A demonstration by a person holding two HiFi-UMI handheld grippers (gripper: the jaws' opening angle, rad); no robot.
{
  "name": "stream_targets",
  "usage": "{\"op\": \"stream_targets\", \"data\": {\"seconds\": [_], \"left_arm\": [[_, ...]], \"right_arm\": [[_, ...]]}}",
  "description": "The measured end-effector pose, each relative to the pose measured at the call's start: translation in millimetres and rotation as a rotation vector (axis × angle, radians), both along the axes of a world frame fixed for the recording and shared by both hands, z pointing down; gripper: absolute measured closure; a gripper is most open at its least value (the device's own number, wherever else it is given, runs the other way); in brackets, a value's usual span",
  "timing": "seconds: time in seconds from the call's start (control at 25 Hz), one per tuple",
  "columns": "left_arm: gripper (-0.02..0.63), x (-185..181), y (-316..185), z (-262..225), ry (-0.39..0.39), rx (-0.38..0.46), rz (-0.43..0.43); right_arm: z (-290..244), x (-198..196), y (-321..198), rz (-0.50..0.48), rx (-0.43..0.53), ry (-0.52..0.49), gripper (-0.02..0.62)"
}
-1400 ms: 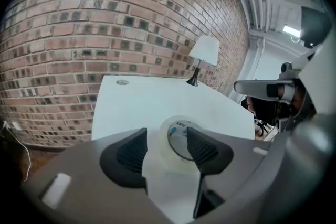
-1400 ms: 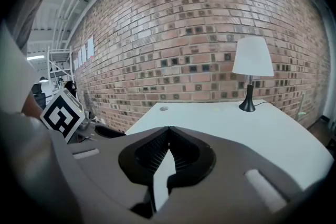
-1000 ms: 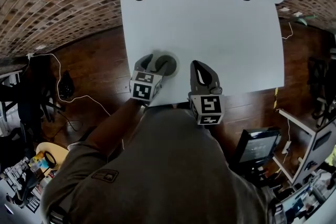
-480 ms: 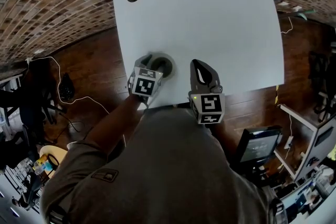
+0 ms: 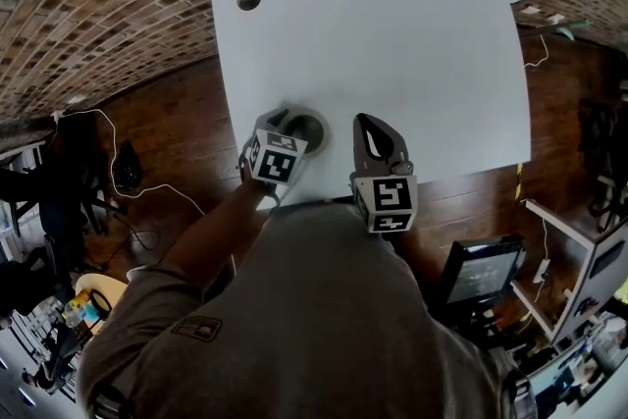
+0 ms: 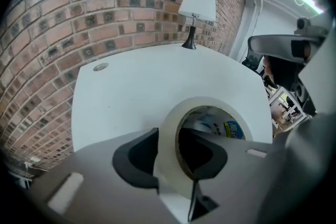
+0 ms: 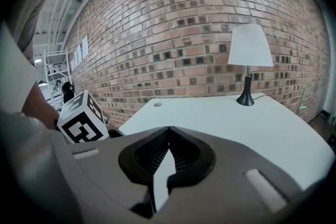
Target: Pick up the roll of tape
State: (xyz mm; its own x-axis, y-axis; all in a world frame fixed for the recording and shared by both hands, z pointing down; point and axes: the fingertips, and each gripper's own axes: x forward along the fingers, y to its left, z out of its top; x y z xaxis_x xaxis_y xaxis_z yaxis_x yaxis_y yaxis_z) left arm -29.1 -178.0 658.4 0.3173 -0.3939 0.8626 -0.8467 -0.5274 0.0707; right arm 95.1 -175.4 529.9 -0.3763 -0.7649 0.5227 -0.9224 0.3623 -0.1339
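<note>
The only writing is sitting inside the core of the roll of tape (image 6: 169, 126): a printed label (image 6: 231, 129) with a round blue mark. Its letters are too small for reading. The marker cube (image 7: 81, 118) of the left gripper is carrying black-and-white squares only, no words.

The left gripper (image 6: 168, 136) is pinching the wall of the roll. One of its fingers (image 6: 134, 157) is pressing on the outside and the other is sitting inside the hole. These fingers have just been closing on it. The roll is lying on the white worktop (image 5: 392, 64) near the person's edge, at about nine o'clock from the right gripper (image 5: 365, 121). The right gripper's fingers are pressed together at the tips, with nothing between them.

The left gripper view is showing the grip and the label. In the head view the roll is half hidden behind the gripper, and no print is visible there. The head view alone is showing both grippers side by side and the wooden floor (image 5: 177, 132) around the worktop. The right gripper view is not showing the roll, but it is giving the clearest look at the lamp (image 7: 250, 55) at one o'clock, the brick wall (image 7: 173, 23) behind it and the round hole (image 7: 158, 104) at eleven o'clock.
</note>
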Motion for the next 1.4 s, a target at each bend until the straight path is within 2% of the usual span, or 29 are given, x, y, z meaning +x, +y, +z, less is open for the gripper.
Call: {"op": "stream_targets", "data": {"seconds": [0.44,0.92,1.4], "left_arm": [[0.489,-6.5,-1.4,-13.9,0.059,0.044,-0.062],[0.489,-28.5,-12.6,-84.5,0.233,0.275,-0.211],[0.491,-53.4,-4.1,-189.1,0.386,0.485,-0.27]], "right_arm": [[-7.7,6.2,4.6,0.002,0.03,0.012,0.581],[-33.7,1.2,2.3,0.007,0.123,0.003,0.581],[-92.7,-20.8,7.4,0.014,0.29,-0.052,0.581]]}}
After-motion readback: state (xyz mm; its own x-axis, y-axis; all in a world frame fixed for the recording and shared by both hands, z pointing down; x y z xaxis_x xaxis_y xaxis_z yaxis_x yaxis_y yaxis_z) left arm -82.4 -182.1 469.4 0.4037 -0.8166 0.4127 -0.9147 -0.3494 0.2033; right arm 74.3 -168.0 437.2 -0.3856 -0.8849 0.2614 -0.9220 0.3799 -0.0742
